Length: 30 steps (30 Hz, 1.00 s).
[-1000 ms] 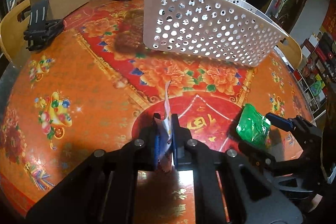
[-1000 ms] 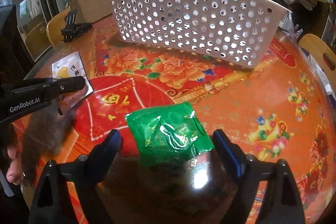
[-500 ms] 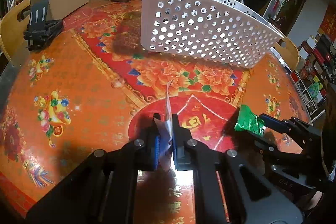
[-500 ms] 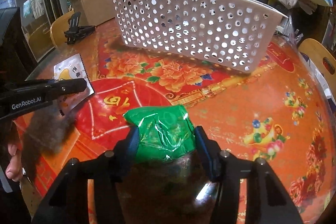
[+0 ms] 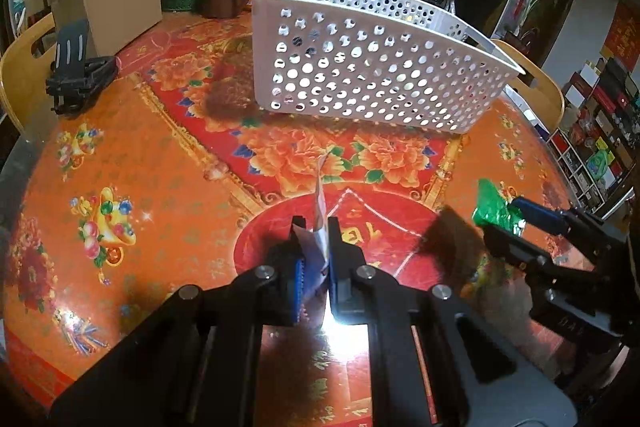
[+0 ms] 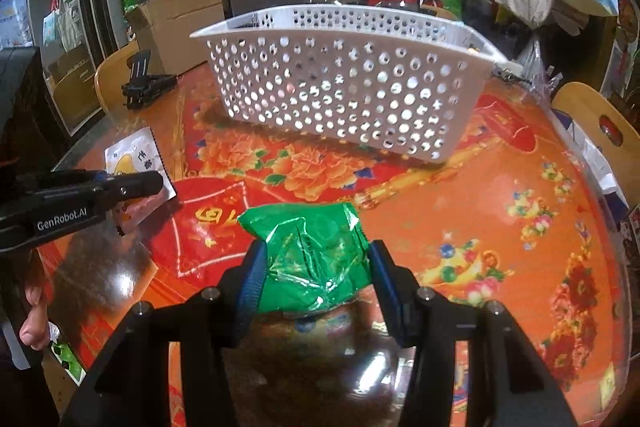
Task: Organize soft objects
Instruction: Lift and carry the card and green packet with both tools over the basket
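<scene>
Green packet (image 6: 316,259) between right tongs (image 6: 318,267)

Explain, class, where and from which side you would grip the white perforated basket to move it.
Pinch the white basket at its near long rim, coming down from above with one finger inside the wall and one outside. It stands upright and open-topped, and that thin rim faces both grippers. This is only a judgement, since both grippers are now full.

Left gripper (image 5: 314,247): black body, blue ribbed pads, silver screws, white "GenRobot.AI" marking. Right gripper (image 6: 316,263): the same black build with blue pads. Bare-skinned fingers (image 6: 34,319) visible.
</scene>
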Tool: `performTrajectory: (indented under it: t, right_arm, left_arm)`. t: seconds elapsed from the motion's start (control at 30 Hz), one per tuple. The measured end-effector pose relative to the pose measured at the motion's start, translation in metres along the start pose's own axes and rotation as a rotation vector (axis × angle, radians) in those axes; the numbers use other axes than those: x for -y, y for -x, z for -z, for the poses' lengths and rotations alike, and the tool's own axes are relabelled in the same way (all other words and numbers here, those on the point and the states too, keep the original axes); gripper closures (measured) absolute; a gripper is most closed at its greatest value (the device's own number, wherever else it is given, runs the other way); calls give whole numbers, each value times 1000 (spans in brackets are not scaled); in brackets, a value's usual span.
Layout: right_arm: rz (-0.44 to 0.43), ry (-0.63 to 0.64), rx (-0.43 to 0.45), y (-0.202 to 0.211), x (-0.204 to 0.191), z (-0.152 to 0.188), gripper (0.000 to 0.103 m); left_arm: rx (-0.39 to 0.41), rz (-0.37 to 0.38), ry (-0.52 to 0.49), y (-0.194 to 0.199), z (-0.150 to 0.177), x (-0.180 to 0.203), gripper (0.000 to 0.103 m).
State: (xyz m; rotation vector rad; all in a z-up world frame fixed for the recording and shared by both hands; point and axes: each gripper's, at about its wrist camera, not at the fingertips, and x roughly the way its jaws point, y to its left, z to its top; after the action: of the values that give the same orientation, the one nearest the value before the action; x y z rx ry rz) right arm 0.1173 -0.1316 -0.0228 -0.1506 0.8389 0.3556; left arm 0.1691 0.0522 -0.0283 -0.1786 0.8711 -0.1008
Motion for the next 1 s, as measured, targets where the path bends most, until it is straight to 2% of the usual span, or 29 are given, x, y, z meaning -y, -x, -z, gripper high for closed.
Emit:
performTrajectory:
  t: [0.6,1.0]
  right_arm:
    - [46,29,77,40,14,-34,52]
    - [60,28,128,62,30,-85,52]
  left_arm:
    - [50,0,-41,38,-22,12,95]
    - [84,35,-71,64,-84,27,95]
